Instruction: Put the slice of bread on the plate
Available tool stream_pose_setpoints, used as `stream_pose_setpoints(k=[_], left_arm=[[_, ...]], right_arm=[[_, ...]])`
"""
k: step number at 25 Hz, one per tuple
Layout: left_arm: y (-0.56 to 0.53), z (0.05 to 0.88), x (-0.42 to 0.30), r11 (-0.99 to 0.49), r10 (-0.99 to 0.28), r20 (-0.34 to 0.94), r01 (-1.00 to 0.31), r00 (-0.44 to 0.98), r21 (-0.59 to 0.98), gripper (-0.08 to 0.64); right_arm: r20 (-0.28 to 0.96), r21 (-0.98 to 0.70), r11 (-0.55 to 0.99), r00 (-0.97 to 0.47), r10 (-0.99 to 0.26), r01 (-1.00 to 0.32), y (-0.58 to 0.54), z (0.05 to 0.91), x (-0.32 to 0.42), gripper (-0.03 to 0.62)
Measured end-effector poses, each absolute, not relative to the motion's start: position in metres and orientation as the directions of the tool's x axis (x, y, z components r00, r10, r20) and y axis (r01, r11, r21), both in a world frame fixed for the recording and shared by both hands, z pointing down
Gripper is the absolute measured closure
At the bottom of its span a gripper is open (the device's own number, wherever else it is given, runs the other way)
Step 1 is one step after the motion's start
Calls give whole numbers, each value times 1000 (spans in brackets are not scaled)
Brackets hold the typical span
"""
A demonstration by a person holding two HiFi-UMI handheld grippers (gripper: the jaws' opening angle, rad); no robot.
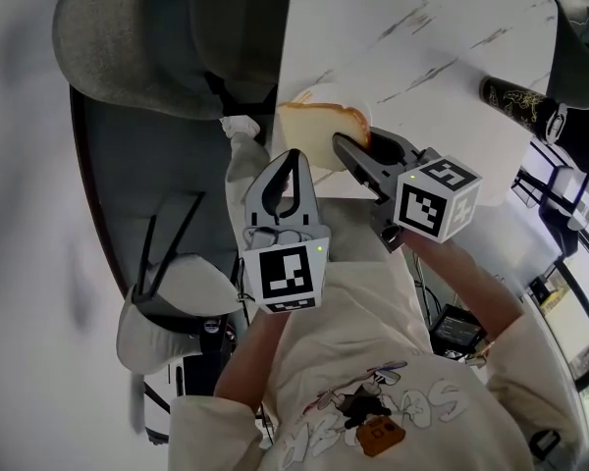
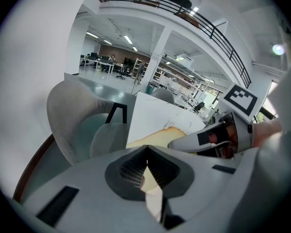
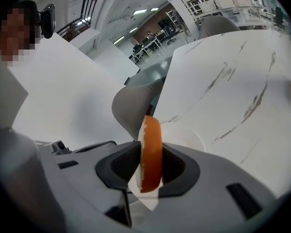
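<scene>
The slice of bread (image 1: 312,130) has a pale face and a brown crust, and my right gripper (image 1: 358,147) is shut on it. It hangs over the near corner of the white marble table (image 1: 422,57), just above a white plate (image 1: 326,93). In the right gripper view the bread (image 3: 151,149) stands edge-on between the jaws of that gripper (image 3: 150,165), with the plate (image 3: 190,137) beyond it. My left gripper (image 1: 294,155) is shut and holds nothing, close to the left of the bread. In its own view the left gripper (image 2: 146,152) points at the bread (image 2: 157,139).
A grey upholstered chair (image 1: 157,47) stands at the table's left edge, and a second chair (image 1: 167,312) is lower left. A dark object (image 1: 515,101) lies at the table's right edge. The person's cream shirt (image 1: 373,381) fills the bottom of the head view.
</scene>
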State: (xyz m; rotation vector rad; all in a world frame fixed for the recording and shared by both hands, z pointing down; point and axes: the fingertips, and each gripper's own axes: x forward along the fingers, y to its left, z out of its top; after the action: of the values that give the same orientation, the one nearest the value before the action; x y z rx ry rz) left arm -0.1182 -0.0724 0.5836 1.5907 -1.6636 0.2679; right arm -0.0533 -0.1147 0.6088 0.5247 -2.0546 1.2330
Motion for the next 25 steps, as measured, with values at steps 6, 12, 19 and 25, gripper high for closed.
stream_pose_setpoints(k=[6,12,19,25], left_arm=[[-75,587,-116,180,-732,667,-906,138,384,551],[-75,593,-116,179,-722,675,-904,148,389,551],[-81,584,-107,153,-721,673,-910,163,385,551],[-83,574,-95,131,-726,667,-918,167,373,551]], right_arm=[[807,-506,490,-590,-21,-710,-121,624,-38,338],[838,-452,486,-543,-57,-748,-129,627,-19,268],[806,-510,401,-585,-87,-761,-134,619,-8,268],[749,-551,421,-650,-130,-720,-139,598,-8,273]])
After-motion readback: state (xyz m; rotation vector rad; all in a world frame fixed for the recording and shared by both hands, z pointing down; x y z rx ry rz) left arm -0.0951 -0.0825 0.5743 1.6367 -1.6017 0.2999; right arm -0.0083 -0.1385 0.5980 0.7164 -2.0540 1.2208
